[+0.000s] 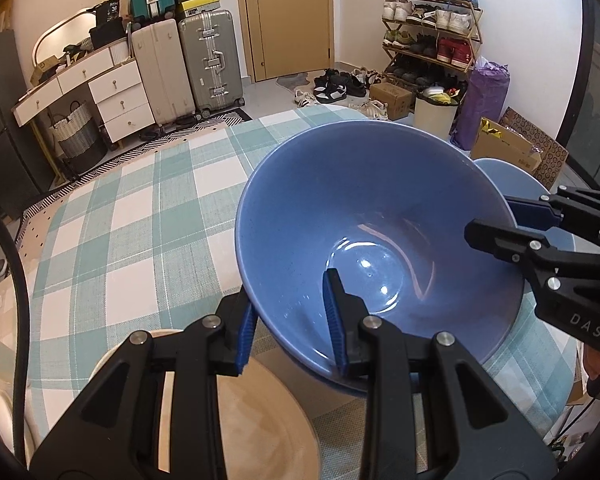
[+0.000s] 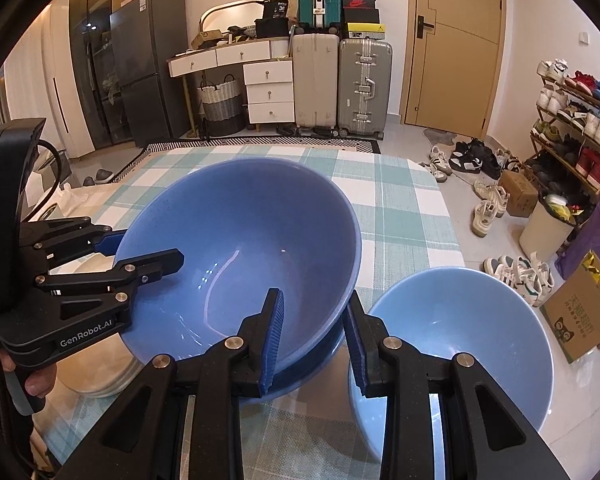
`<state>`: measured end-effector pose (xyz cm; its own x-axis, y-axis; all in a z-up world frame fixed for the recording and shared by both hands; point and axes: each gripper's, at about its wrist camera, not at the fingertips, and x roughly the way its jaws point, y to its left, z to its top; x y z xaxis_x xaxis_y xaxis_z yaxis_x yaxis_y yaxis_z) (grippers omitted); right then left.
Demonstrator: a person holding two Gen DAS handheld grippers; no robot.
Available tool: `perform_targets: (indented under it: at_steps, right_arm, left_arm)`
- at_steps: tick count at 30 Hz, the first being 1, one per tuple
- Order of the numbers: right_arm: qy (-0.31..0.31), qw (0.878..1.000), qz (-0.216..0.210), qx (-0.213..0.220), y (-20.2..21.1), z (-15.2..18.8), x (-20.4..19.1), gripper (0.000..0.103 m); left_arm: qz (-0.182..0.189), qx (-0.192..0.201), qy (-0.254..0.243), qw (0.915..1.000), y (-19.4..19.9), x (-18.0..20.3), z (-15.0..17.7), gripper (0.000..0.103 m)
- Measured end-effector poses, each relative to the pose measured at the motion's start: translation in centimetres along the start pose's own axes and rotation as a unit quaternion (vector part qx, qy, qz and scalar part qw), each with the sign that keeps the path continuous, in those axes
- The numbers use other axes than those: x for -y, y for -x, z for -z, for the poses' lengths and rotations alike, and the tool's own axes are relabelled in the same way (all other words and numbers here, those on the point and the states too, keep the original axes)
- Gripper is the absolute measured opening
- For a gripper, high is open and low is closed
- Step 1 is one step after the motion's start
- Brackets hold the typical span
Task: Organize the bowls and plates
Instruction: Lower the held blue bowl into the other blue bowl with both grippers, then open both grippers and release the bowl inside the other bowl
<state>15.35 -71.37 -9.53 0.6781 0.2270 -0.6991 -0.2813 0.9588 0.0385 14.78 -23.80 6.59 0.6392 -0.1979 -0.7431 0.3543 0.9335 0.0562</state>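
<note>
Both tongs straddled the rim of the big bowl [image 1: 364, 216], which seemed to sit nested on a darker bowl [image 2: 300, 376] on the table [image 1: 140, 216]. The left tongs [image 1: 292, 320] stood at its 7 o'clock and the right tongs [image 2: 312, 332] at its 4 o'clock, their pads near the wall; whether clenched I could not tell. Stacking looked underway, and next probably came letting go cleanly. The pale bowl [image 2: 480, 340] waited at 3 o'clock, a plate [image 1: 260, 420] at 7.

cream plate [image 1: 260, 420] (near edge cropped)

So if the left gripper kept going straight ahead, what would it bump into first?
The left gripper already straddles the rim of the big blue bowl, one finger inside and one outside. Going straight on, it would probably push against that bowl's wall first, though the fisheye view leaves the depth uncertain.
</note>
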Motion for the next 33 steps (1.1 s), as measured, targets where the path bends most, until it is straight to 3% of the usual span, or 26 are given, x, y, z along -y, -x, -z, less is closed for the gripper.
perform_targets:
  at_steps: [14, 22, 31, 33]
  right_arm:
    - [0.019, 1.000, 0.018, -0.011, -0.8, 0.8, -0.6, 0.031]
    - [0.033, 0.999, 0.020, -0.012, -1.3, 0.7, -1.2, 0.035]
    - [0.031, 0.999, 0.029, -0.018, -2.1, 0.8, -0.5, 0.038]
    - [0.032, 0.999, 0.029, -0.014, -2.0, 0.8, -0.4, 0.041]
  left_arm:
    - [-0.026, -0.005, -0.016, 0.9995, -1.2, 0.6, 0.9, 0.028]
    - [-0.021, -0.011, -0.007, 0.9997, -1.4, 0.3, 1.3, 0.033]
    - [-0.007, -0.026, 0.006, 0.9996, -2.4, -0.3, 1.8, 0.044]
    - [0.001, -0.024, 0.009, 0.9997, -2.4, -0.3, 1.7, 0.051]
